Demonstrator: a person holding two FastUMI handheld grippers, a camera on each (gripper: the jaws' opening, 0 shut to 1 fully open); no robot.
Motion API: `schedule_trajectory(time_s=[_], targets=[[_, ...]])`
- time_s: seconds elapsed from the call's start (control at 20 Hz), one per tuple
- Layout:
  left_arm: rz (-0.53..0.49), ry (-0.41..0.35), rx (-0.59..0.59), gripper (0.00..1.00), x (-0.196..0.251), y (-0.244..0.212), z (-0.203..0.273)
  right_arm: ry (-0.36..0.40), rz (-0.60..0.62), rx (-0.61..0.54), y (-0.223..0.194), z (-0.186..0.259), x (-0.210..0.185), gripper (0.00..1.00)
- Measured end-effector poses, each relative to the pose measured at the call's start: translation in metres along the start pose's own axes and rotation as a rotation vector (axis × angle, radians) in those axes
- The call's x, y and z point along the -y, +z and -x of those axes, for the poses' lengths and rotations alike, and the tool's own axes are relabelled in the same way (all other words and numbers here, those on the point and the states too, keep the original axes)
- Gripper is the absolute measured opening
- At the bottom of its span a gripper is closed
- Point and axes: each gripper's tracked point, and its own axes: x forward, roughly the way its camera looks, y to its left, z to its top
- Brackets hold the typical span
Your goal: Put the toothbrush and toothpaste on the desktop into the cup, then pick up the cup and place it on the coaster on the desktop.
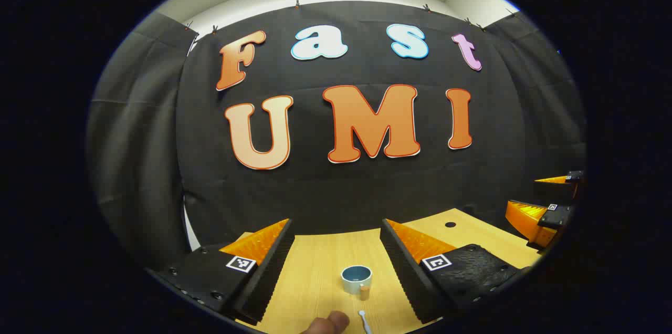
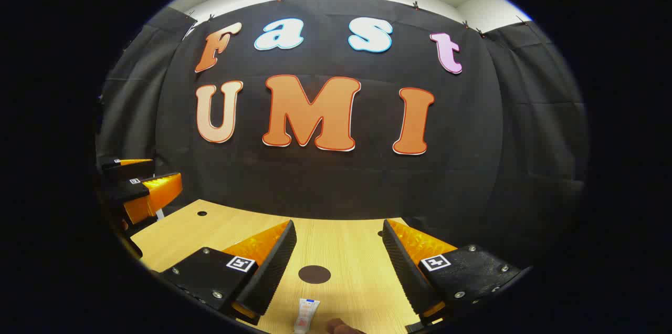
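Hovering above a pale wooden desktop (image 1: 320,271) in a booth hung with black cloth, the left gripper (image 1: 336,250) holds its two fingers spread wide with nothing between them. In the left gripper view, a small cup (image 1: 356,278) with a blue inside stands upright on the wood in the gap between those fingers, near the camera, with a small tan handle or knob at its near side. Just nearer than the cup, at the bottom edge, the white head of the toothbrush (image 1: 363,319) lies on the desktop, and a fingertip (image 1: 329,323) shows just to its left; whether the two touch cannot be told. At the far right of that view the right gripper (image 1: 551,202) hangs over the edge of the desk.

In the right gripper view, the left gripper shows at the far left. The right gripper (image 2: 338,250) also has its fingers spread apart and empty above the desktop (image 2: 346,250). Between them, a dark round coaster (image 2: 314,274) lies flat on the wood. Nearer the camera and just left of centre, the white toothpaste (image 2: 306,315) tube lies on the desk, well short of the coaster, with part of a fingertip (image 2: 341,327) showing just to its right.
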Motion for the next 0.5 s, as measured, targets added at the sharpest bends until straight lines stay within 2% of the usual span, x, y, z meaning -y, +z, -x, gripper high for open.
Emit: schedule_trajectory(time_s=[0.5], targets=[[0.065, 0.061, -0.019, 0.99, -0.006, -0.007, 0.009, 0.073, 0.068, -0.001, 0.005, -0.004, -0.018, 0.99]])
